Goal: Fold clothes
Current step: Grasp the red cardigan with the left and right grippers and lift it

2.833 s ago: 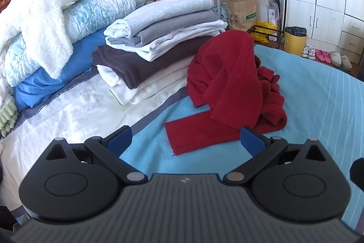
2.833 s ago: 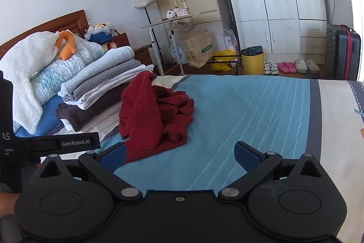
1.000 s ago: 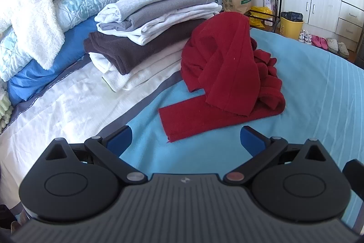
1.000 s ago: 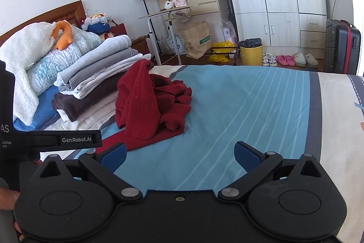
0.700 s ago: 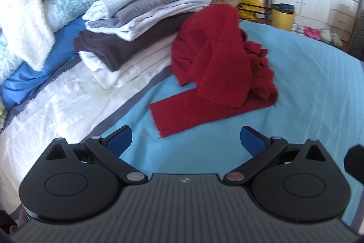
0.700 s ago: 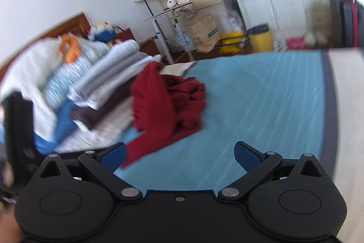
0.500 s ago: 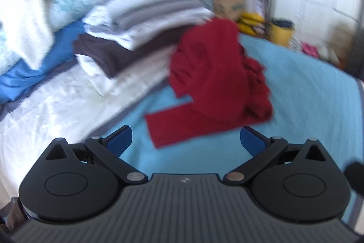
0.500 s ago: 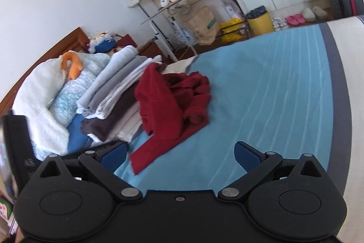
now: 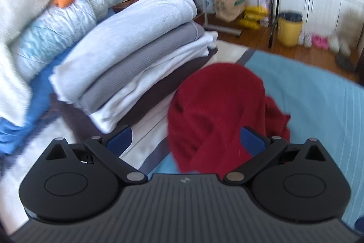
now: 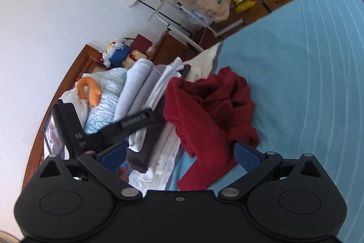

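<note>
Reaching with the fingers of both the left gripper (image 9: 185, 137) and right gripper (image 10: 180, 155) spread and empty, we should pinch the crumpled red sweater (image 9: 218, 106), mid-frame beside the folded stack (image 9: 127, 74), at separate edges and spread it flat on the bed (image 10: 307, 56).

The left wrist view looks forward, low and close over the red garment (image 9: 216, 106) and folded stack (image 9: 136, 65) on the bed (image 9: 318, 101). The right wrist view sits higher, rolled sideways, facing the same garment (image 10: 204, 120), stack (image 10: 145, 92) and bed (image 10: 307, 60).
</note>
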Demonstrator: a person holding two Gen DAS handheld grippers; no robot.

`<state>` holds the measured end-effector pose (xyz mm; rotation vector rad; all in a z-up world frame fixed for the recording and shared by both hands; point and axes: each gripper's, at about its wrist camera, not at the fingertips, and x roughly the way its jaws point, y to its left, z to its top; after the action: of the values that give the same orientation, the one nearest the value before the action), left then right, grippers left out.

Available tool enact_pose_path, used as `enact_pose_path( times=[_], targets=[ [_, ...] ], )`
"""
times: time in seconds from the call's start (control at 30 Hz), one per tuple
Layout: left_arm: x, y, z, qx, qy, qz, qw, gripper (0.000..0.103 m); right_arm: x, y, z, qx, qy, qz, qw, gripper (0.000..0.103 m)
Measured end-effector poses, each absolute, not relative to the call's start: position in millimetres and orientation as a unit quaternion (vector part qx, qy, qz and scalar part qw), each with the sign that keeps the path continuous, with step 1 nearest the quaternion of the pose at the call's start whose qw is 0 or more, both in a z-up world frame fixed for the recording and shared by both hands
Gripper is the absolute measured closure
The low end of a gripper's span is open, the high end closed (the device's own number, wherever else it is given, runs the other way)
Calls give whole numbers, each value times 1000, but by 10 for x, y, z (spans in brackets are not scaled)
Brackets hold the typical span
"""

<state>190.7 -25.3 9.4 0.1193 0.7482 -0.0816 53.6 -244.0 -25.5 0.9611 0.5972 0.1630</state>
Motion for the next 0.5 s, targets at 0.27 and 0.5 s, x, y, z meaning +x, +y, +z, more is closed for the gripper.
enact_pose_path(
  times=[0.27, 0.5],
  targets=[
    [2265, 18, -669, 3, 434, -72, 898, 0, 1051, -2658, -1037, 540, 314, 34, 780, 0],
    [2490, 87, -819, 27, 449, -66, 891, 0, 1651, -2638, -1242, 537, 342, 19, 771, 5]
  ],
)
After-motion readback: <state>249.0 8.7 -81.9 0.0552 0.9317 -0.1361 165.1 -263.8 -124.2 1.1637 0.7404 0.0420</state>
